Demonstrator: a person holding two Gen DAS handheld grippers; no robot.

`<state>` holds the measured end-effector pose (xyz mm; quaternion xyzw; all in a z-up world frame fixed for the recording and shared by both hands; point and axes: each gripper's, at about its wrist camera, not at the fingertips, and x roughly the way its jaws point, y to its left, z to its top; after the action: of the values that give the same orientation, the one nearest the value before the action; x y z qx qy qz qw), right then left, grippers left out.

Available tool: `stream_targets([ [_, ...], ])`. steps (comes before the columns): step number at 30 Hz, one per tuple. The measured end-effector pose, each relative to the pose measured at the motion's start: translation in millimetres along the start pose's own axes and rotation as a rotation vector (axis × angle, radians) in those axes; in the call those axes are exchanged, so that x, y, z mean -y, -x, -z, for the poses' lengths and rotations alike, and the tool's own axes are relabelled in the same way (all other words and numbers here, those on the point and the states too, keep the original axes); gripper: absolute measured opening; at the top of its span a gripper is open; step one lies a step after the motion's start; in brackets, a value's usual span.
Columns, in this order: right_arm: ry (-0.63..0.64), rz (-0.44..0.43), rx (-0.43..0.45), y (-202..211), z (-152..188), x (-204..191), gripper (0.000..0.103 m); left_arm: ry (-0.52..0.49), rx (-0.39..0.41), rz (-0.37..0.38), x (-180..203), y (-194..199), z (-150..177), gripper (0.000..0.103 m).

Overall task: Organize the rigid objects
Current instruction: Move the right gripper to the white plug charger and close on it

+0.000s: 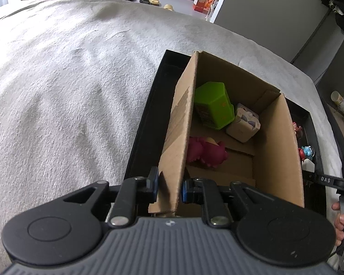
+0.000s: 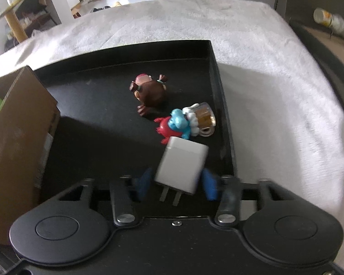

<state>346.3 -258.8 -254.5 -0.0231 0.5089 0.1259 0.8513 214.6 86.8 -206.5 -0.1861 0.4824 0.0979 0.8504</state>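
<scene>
My left gripper (image 1: 168, 189) is shut on the near left wall of a cardboard box (image 1: 279, 142) that stands in a black tray (image 1: 144, 123). Inside the box lie a green block (image 1: 214, 107), a beige cube toy (image 1: 243, 123) and a magenta figure (image 1: 206, 153). In the right wrist view my right gripper (image 2: 176, 183) straddles a white plug charger (image 2: 182, 163) on the tray (image 2: 103, 114); the blue pads (image 2: 142, 181) stand slightly apart from it and are blurred. Beyond lie a blue-and-red figure (image 2: 175, 125), a beer-mug toy (image 2: 203, 119) and a brown figure (image 2: 151, 92).
The tray rests on a white fleecy blanket (image 1: 68, 80). The cardboard box (image 2: 18, 137) fills the tray's left side in the right wrist view. A dark curved rail (image 2: 328, 57) and a bottle (image 2: 332, 23) are at the far right. Room furniture and shoes are beyond.
</scene>
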Motion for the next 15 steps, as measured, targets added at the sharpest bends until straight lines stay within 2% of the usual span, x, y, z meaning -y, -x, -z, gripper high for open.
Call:
stream_targets([
  [11, 0.017, -0.03, -0.067, 13.1, 12.7, -8.6, 0.038, -0.01, -0.005, -0.009, 3.6, 0.9, 0.4, 0.018],
  [15, 0.036, -0.04, -0.061, 24.1, 14.8, -13.8, 0.038, -0.015, -0.008, -0.013, 4.4, 1.7, 0.8, 0.017],
])
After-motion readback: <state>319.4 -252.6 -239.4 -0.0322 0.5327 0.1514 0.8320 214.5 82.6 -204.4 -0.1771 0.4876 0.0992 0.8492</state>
